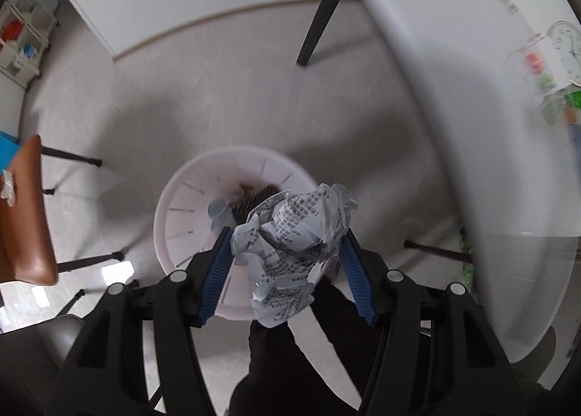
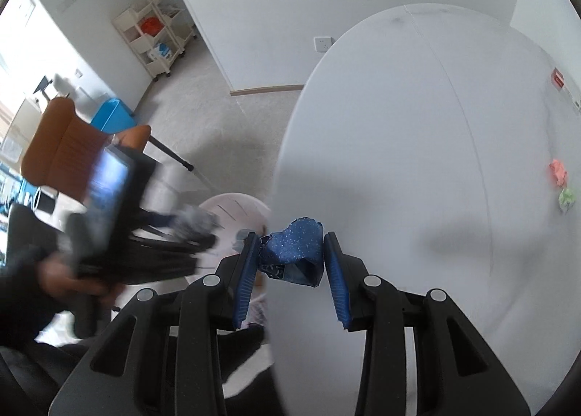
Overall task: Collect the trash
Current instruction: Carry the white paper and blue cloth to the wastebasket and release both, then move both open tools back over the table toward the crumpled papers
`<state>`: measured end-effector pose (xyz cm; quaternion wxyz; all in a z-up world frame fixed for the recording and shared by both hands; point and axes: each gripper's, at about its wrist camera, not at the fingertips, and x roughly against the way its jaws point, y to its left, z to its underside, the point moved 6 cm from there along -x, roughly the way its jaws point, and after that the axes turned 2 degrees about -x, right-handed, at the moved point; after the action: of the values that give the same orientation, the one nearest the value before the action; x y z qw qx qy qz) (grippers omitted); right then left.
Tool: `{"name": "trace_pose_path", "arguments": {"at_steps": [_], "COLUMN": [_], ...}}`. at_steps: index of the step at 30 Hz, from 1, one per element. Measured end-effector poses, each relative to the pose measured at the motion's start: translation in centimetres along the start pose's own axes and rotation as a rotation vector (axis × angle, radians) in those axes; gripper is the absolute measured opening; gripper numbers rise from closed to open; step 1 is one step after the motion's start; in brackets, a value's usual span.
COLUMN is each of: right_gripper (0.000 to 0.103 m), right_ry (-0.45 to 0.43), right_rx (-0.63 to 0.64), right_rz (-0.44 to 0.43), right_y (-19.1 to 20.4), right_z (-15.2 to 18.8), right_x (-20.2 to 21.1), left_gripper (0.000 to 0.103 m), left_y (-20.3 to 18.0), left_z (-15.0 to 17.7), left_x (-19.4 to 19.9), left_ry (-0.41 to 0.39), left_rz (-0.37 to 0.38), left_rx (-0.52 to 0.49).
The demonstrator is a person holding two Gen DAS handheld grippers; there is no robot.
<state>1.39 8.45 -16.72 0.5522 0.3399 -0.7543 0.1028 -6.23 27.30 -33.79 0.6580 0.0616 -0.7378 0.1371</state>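
The left gripper (image 1: 287,234) is clamped on a crumpled printed paper (image 1: 294,238) directly above the open white bin (image 1: 170,212) on the floor, so it is the nearer one to drop. The right gripper (image 2: 290,252) pinches a blue paper wad (image 2: 294,252) over the white table (image 2: 417,125) edge, with the bin down to its left. Bin contents are dim; the left gripper appears blurred in the right view.

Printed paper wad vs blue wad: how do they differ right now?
The printed paper wad is white-grey with black text; the blue wad is speckled dark blue. The printed one hangs over the white bin; the blue one is above the table edge. Both are crumpled and held between fingers.
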Motion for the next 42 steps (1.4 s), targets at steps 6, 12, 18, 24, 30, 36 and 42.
{"name": "trace_pose_path", "arguments": {"at_steps": [6,12,18,24,30,36,42], "right_gripper": [0.038,0.038,0.038,0.040,0.058,0.098,0.100], "right_ry": [0.036,0.068,0.093,0.158,0.252,0.329,0.287], "right_rx": [-0.019,0.020,0.075,0.164,0.261,0.269,0.232], "right_rz": [0.015,0.029,0.019,0.018,-0.021,0.027,0.048], "right_y": [2.6,5.0,7.3,9.5,12.5,14.2,14.2], "right_z": [0.0,-0.3,-0.8,-0.6,0.5,2.1,1.2], "right_x": [-0.9,-2.5,-4.8,-9.8,-16.9,-21.3,-18.0], "left_gripper": [0.068,0.089,0.095,0.095,0.095,0.095,0.095], "left_y": [3.0,4.0,5.4,8.5,11.5,13.1,13.2], "left_z": [0.5,0.6,1.4,3.2,5.7,7.9,8.1], "left_x": [-7.3,-6.5,-1.8,3.7,6.2,6.8,7.4], "left_ry": [0.079,0.057,-0.012,-0.082,-0.088,-0.080,-0.083], "left_rz": [-0.016,0.010,0.013,-0.004,-0.057,-0.062,-0.066], "left_rx": [-0.008,0.035,0.080,0.165,0.218,0.276,0.254]}}
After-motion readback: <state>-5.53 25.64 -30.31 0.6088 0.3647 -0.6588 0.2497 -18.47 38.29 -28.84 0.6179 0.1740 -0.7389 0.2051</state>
